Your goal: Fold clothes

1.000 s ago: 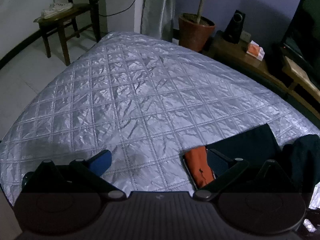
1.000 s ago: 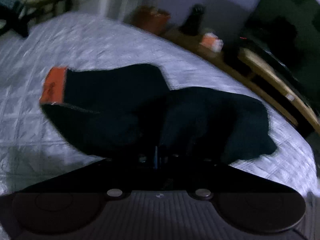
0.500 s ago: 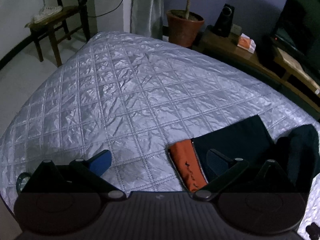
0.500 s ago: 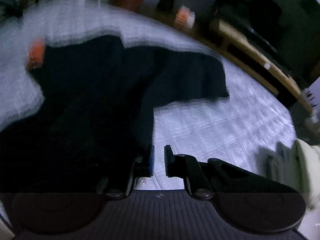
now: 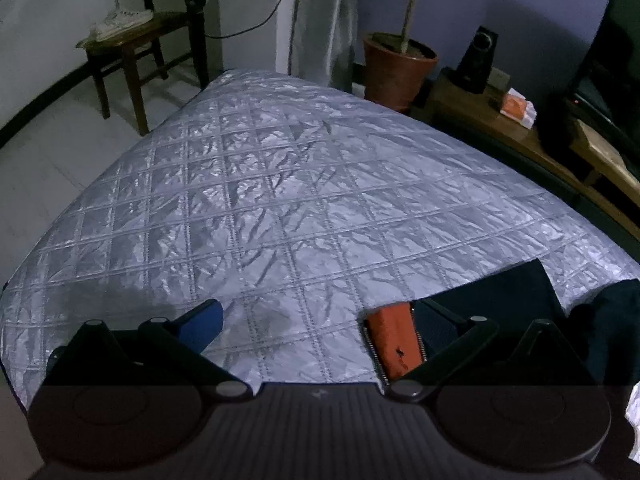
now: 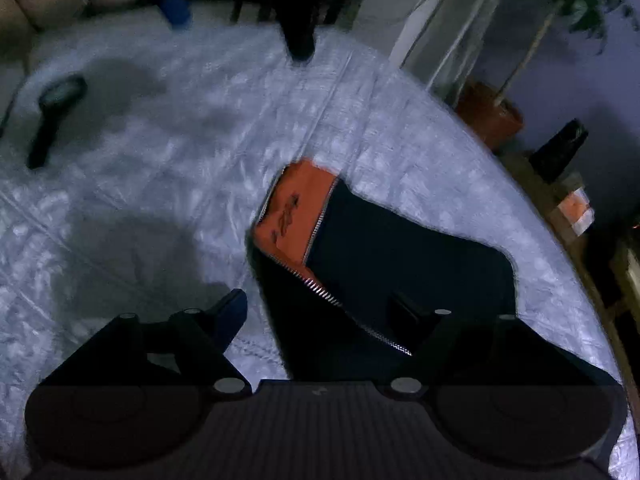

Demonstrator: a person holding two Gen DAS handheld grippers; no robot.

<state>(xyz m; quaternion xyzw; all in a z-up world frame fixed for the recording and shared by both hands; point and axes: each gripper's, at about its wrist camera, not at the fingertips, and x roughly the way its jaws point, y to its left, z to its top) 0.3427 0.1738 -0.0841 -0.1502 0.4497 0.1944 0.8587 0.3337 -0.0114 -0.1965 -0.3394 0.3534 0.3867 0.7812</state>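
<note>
The right gripper [image 6: 320,312] has just opened wide and let go the dark zip garment with orange lining [image 6: 384,256], now lying on the silver quilted bed cover [image 6: 160,184], nothing btw its fingers. The left gripper [image 5: 320,320] also stands wide, empty; next fold prob. needs a new grip

Dim room: quilted silver bedspread [image 5: 260,208], wooden chair [image 5: 132,48] on pale floor, terracotta plant pot [image 5: 398,66], speaker [image 5: 478,58].

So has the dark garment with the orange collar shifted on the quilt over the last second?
Cannot tell: in the left wrist view the garment keeps roughly its place on the quilt; the camera itself drifts.
</note>
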